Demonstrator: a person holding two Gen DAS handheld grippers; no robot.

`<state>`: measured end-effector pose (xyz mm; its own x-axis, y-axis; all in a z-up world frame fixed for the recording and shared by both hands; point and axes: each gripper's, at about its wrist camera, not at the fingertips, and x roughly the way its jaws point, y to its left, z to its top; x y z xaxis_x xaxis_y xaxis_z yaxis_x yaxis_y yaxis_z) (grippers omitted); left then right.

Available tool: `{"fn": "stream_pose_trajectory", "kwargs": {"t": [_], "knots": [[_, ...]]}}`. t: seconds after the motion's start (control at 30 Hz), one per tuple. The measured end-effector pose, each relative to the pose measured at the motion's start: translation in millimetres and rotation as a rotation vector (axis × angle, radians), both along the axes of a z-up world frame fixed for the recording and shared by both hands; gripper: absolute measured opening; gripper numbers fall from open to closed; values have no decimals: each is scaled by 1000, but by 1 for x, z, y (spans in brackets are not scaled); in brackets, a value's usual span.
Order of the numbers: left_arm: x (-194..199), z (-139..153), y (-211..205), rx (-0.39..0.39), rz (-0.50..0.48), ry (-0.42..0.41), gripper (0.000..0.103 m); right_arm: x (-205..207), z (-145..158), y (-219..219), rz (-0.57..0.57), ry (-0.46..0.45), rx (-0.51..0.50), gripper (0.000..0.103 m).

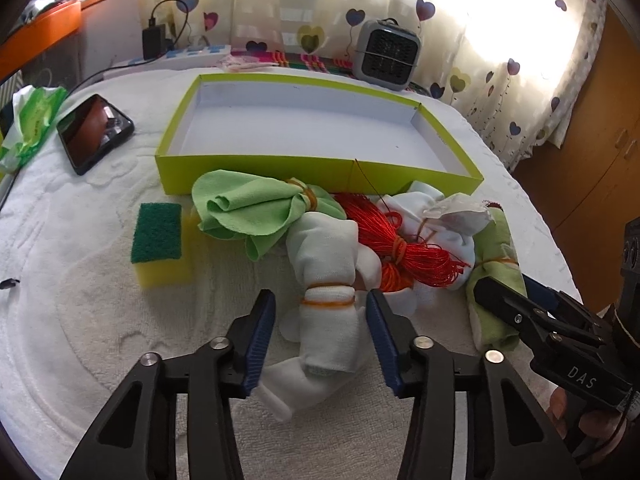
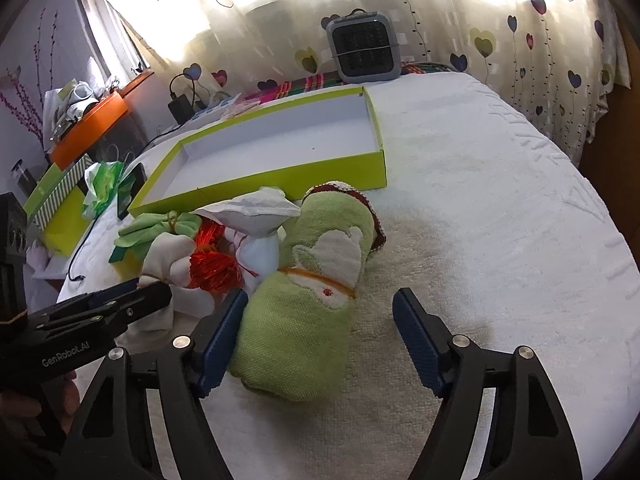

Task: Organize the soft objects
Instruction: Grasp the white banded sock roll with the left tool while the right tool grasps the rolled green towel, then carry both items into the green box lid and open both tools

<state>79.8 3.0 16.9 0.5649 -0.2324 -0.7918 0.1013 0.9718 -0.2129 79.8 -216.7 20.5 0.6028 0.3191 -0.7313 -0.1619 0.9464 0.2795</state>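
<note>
A white sock roll (image 1: 328, 312) tied with orange bands lies between the fingers of my left gripper (image 1: 322, 320); both pads stand clear of it, so it is open. My right gripper (image 2: 320, 312) straddles a rolled green towel (image 2: 304, 332). Its left pad touches the roll and the right pad stands well apart, so it is open too. Behind them lie a green cloth bundle (image 1: 248, 208), a red string bundle (image 1: 384, 232) and a white cloth bundle (image 1: 444, 210). A shallow lime-green box (image 1: 256, 168) stands empty beyond the pile.
A yellow sponge with a green top (image 1: 158, 236) sits left of the pile. A phone (image 1: 92, 132) and a tissue pack (image 1: 32, 120) lie further left. A grey heater (image 1: 386, 56) stands at the back. White towelling (image 2: 500, 200) covers the table.
</note>
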Motion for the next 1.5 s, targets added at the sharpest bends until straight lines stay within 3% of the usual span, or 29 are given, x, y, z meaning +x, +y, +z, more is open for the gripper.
{"fn": "stream_pose_trajectory", "kwargs": {"t": [0.13, 0.43, 0.77, 1.13, 1.5], "knots": [[-1, 1, -1, -11, -3, -7, 33, -2, 1, 2, 25, -5, 23, 57], [-5, 5, 1, -8, 6, -25, 25, -5, 5, 3, 32, -22, 23, 40], [-15, 15, 9, -23, 17, -42, 25, -12, 14, -6, 3, -46, -9, 38], [-25, 43, 15, -31, 24, -115, 25, -14, 39, -13, -13, -115, -19, 38], [-9, 74, 26, -10, 33, -177, 25, 3, 62, -6, 37, -154, -17, 38]]}}
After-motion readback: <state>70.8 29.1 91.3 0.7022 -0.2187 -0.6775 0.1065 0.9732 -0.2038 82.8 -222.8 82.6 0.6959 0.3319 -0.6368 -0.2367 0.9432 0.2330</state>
